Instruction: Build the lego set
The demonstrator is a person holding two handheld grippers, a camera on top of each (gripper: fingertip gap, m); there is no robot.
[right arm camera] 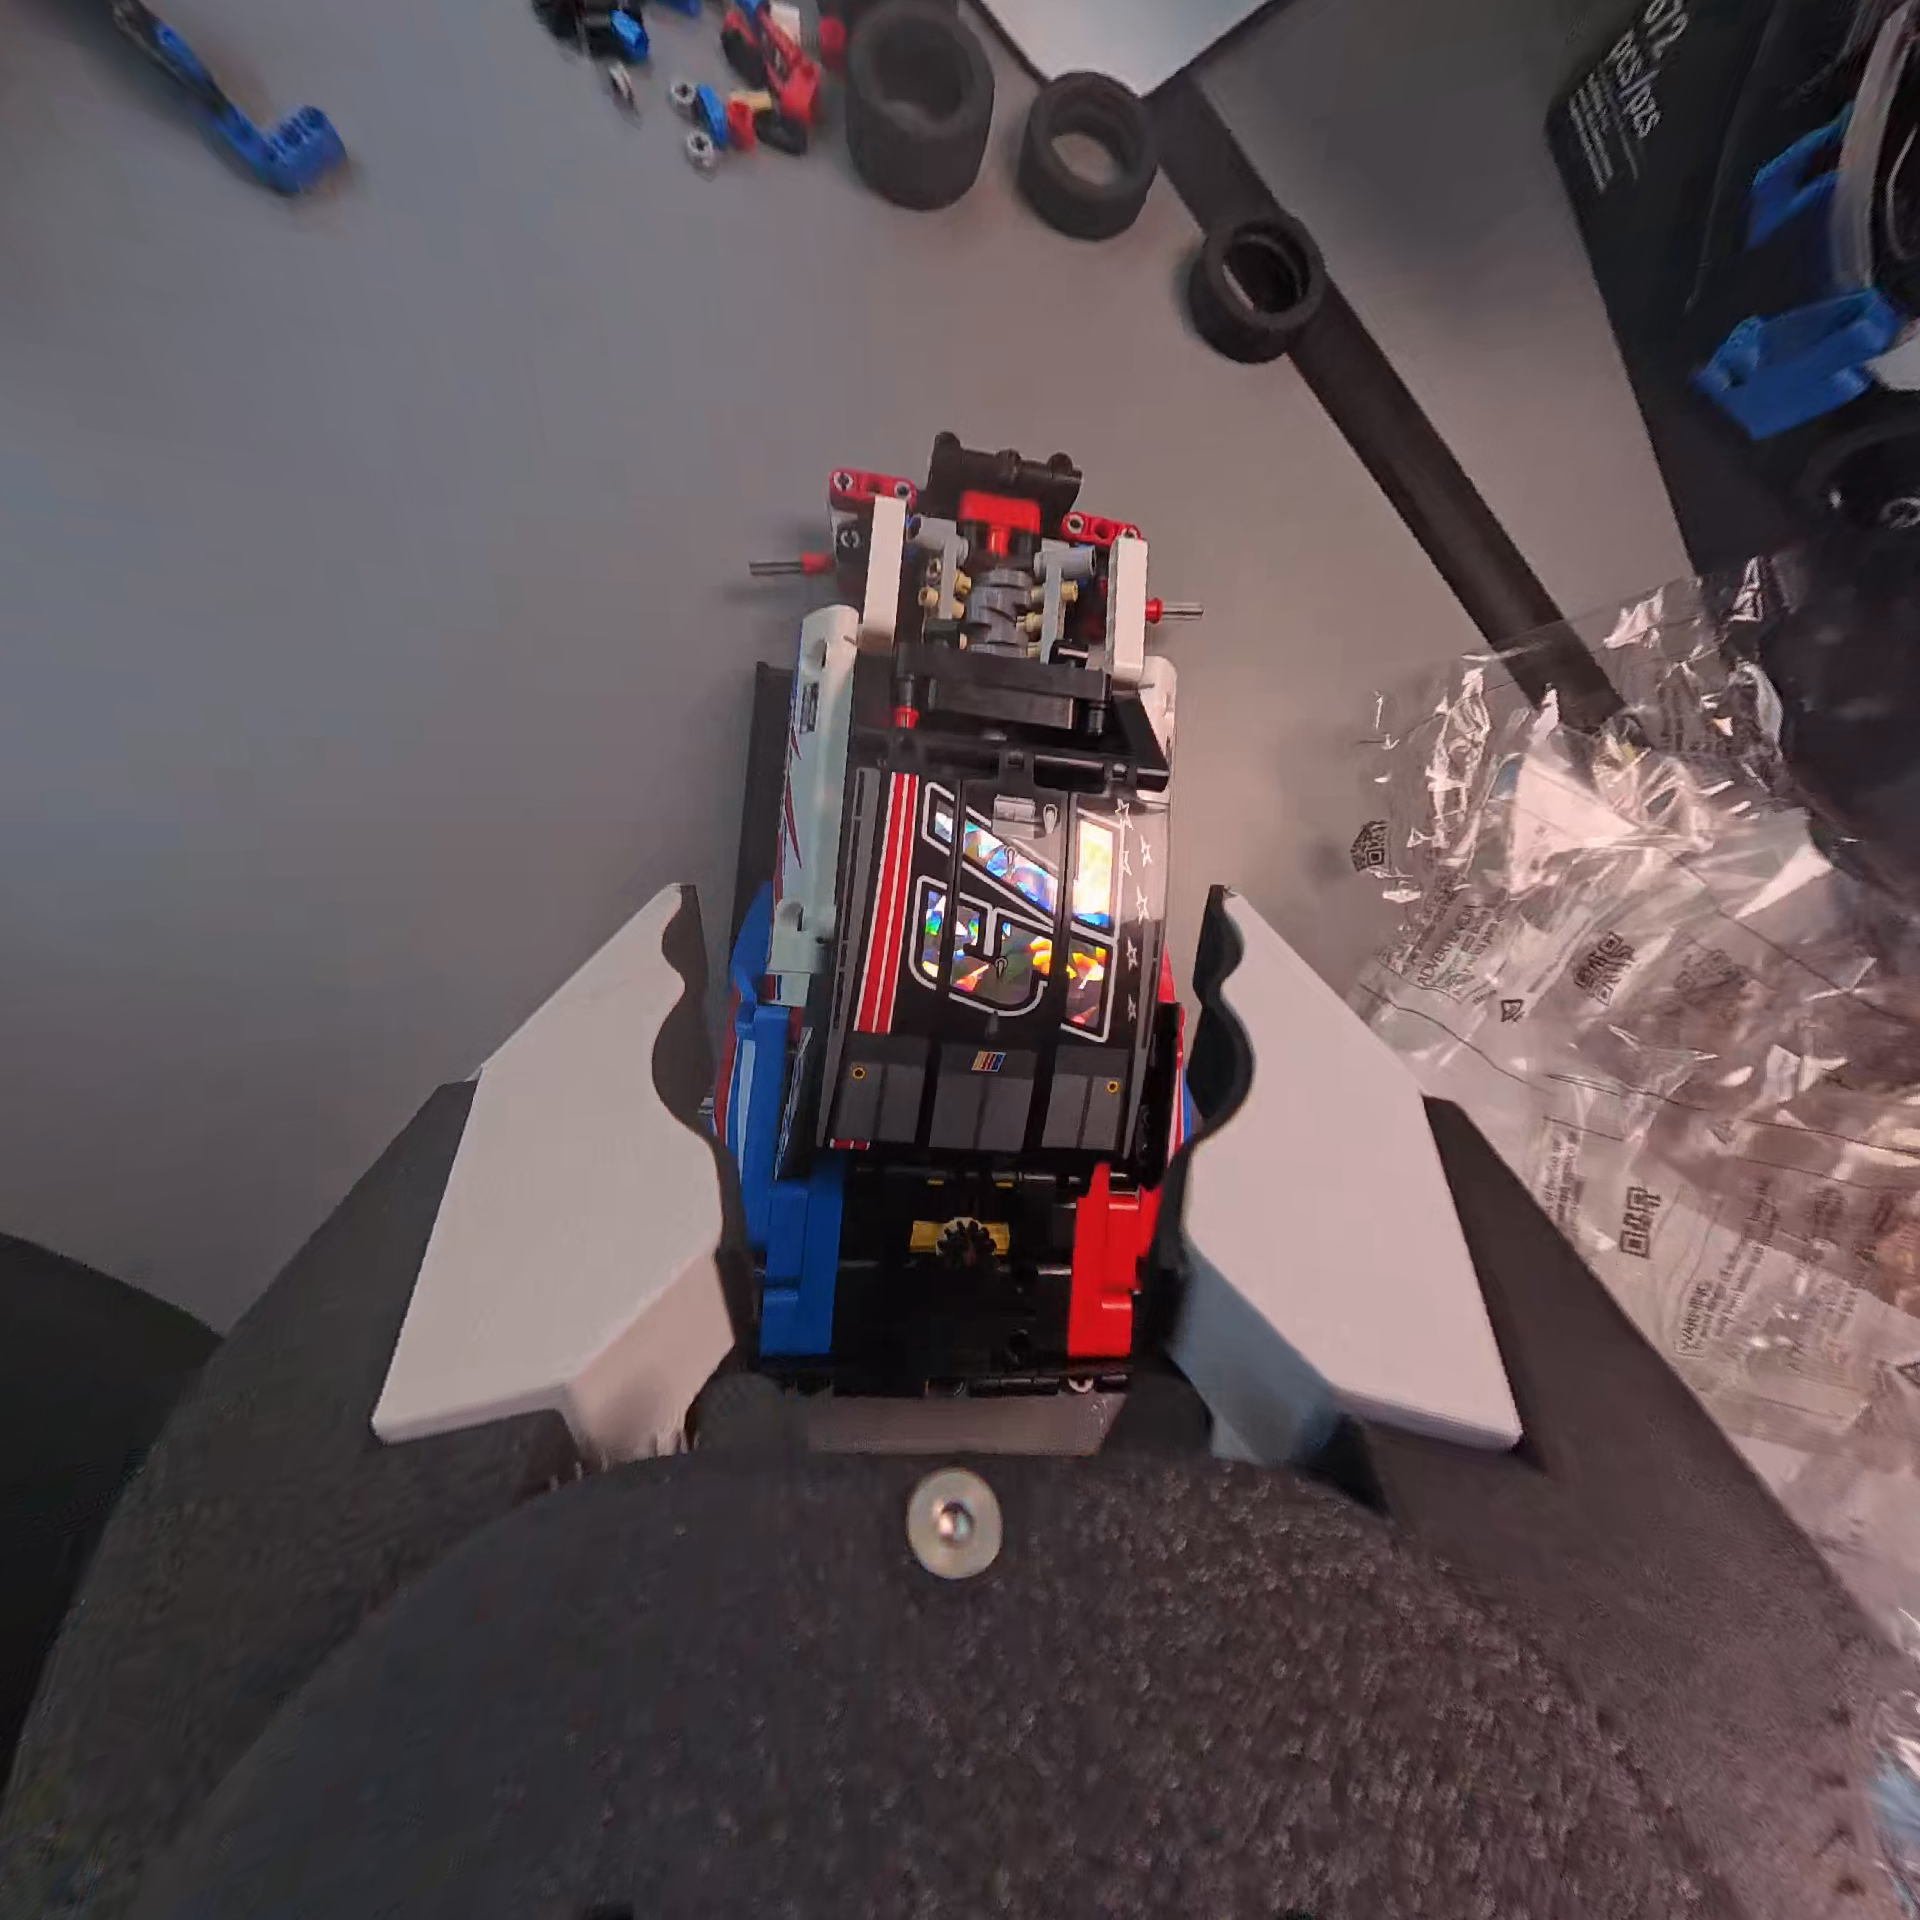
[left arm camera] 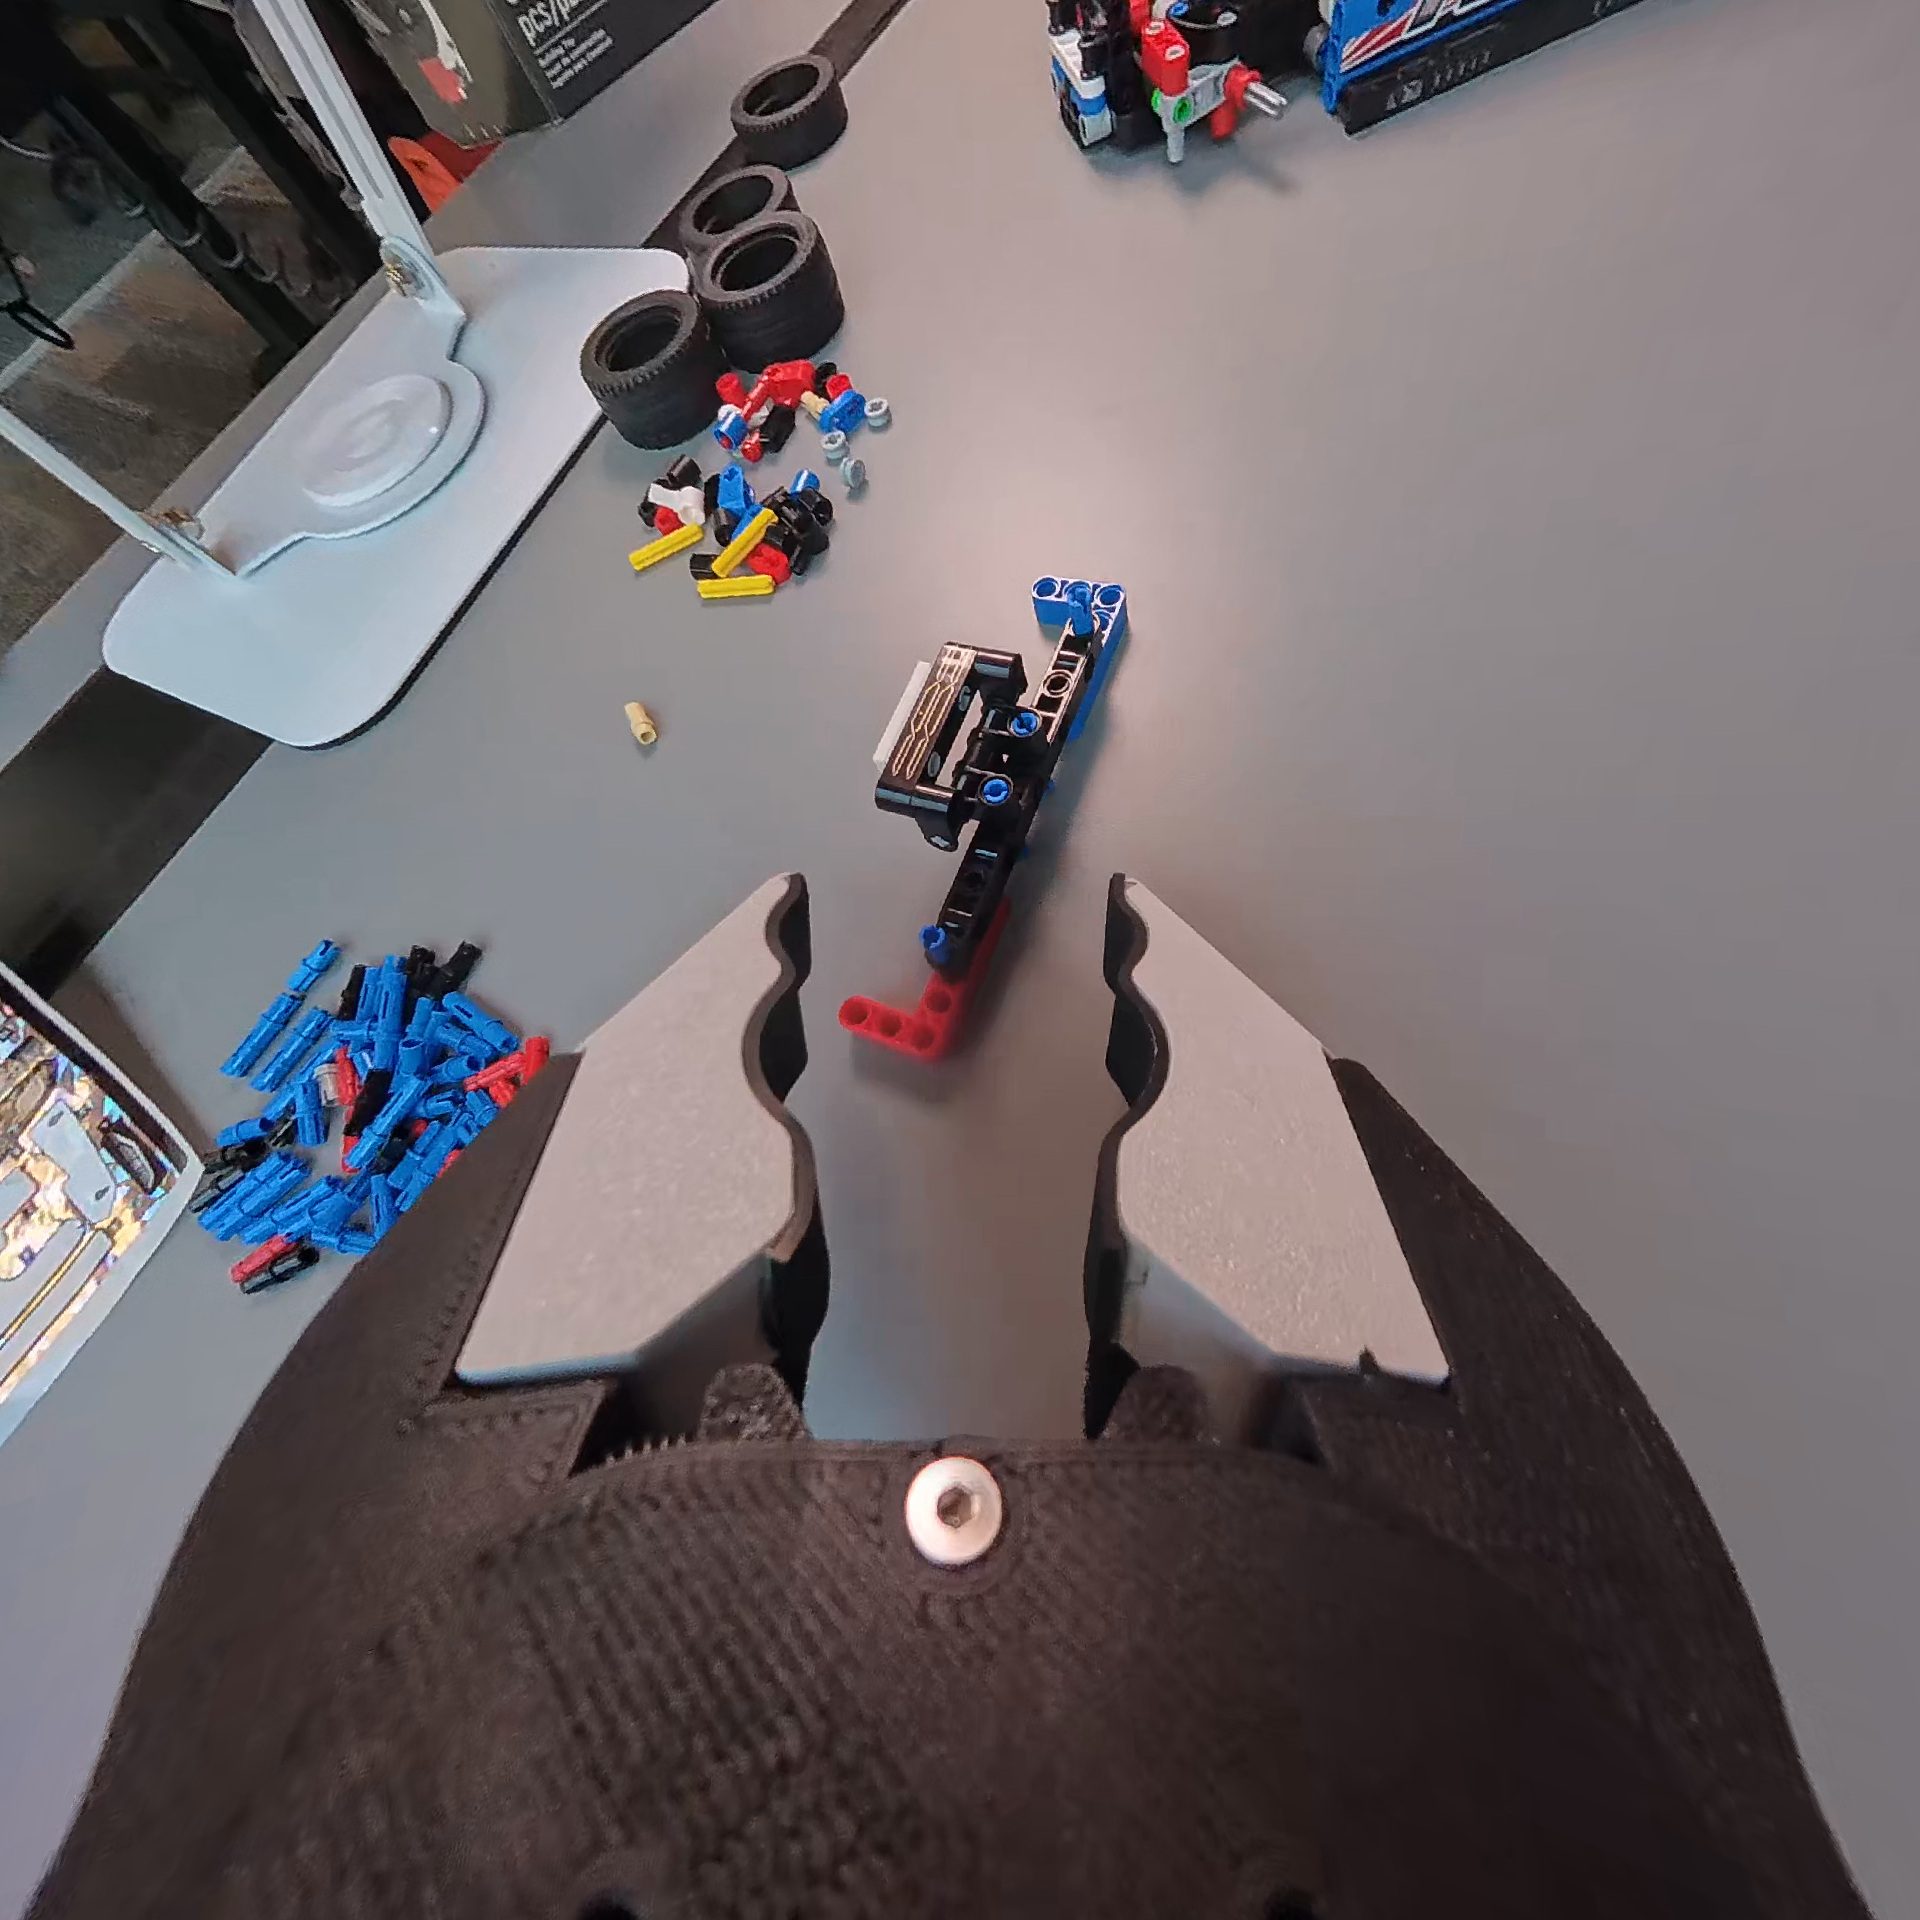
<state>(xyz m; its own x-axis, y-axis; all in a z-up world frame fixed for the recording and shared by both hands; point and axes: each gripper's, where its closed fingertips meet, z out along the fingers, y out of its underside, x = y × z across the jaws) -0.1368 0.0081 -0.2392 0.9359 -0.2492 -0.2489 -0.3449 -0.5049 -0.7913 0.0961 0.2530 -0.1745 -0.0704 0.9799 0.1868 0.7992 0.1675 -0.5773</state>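
Observation:
A small subassembly lies flat on the grey table: a black beam with a blue L-piece at its far end, a red L-piece at its near end and a black stickered frame on its side. My left gripper is open and empty, hovering just short of it with the red end between the fingertips. My right gripper is shut on the rear of the partly built car, which has a black stickered roof, blue and red rear corners and an exposed engine at the front. The car also shows far off in the left wrist view.
Several black tyres and a pile of mixed small parts lie beyond the subassembly. A heap of blue pins lies at the left, near a booklet. A white stand base is far left. Plastic bags lie right of the car. My hands' fingertips stand some 35 cm from each other.

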